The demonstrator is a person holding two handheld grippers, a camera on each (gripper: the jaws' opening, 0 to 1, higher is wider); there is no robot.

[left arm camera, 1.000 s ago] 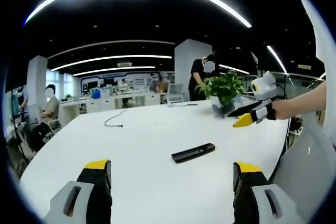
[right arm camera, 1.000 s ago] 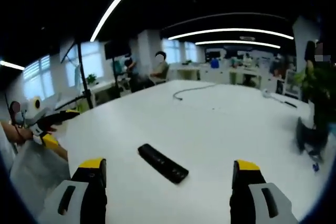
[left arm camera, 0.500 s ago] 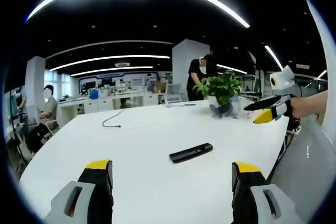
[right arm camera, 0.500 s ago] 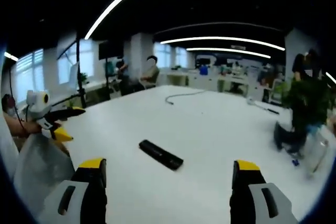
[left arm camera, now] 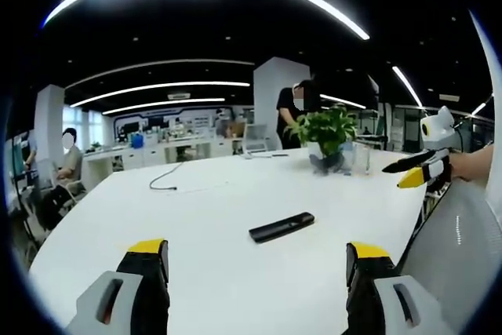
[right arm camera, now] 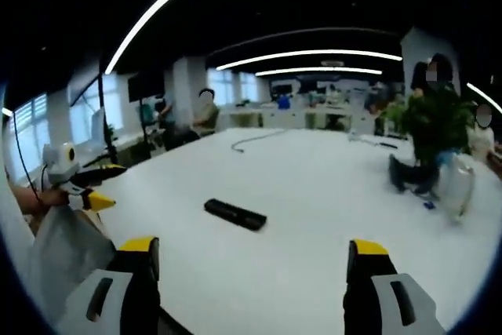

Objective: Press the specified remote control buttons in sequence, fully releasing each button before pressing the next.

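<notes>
Your left tool (left arm camera: pixel 256 260) is wide, nothing between the jaws, held above the white bench (left arm camera: pixel 196 217). The remote (left arm camera: pixel 281 227) lies flat on the bench ahead of it, slightly right of centre, well apart from the jaw tips. Your right tool (left arm camera: pixel 423 169) comes in from the right in the left gripper view, over the bench's right edge, its yellow-tipped jaws pointing left toward the remote but well short of it.

In the right gripper view your right tool (right arm camera: pixel 249 260) is also wide and holds nothing. The remote (right arm camera: pixel 235 214) sits on the bench (right arm camera: pixel 329 194) ahead and a bit left of centre, clear of both jaws. Your left tool (right arm camera: pixel 92 186) shows at the left edge, jaws pointing right, off the bench's near-left corner, apart from the remote.

A potted plant (left arm camera: pixel 327 132) stands at the bench's far right side, a clear cup (left arm camera: pixel 359 158) just beside it. A cable (left arm camera: pixel 169 186) lies on the far left part of the bench. A seated person (left arm camera: pixel 69 164) is at far left, another person (left arm camera: pixel 292 111) stands behind the plant. Buttons on the remote are too small to make out.
</notes>
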